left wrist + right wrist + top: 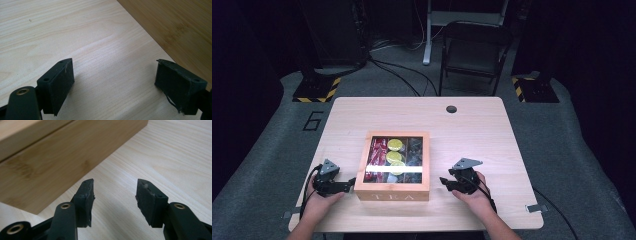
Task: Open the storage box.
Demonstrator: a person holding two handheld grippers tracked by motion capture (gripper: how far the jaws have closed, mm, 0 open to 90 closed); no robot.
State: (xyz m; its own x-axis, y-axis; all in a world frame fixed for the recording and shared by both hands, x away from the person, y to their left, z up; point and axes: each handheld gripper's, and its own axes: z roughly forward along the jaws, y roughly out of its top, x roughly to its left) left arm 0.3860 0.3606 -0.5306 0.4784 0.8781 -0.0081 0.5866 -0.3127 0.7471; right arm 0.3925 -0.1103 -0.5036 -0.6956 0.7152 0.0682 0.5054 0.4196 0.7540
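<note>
- The square bamboo tea box with a glass window lid (392, 187) sits near the front middle of the pale wooden table (472, 125); glare across the glass hides part of its contents, where red packets (377, 152) and yellow round ones (395, 145) can be made out
- "TEA" lettering faces the person; the compartments run front to back
- Left gripper (352, 183): jaws wide apart, empty, tips just beside the box's left wall
- Right gripper (443, 182): jaws parted, empty, near the right wall, not touching
</note>
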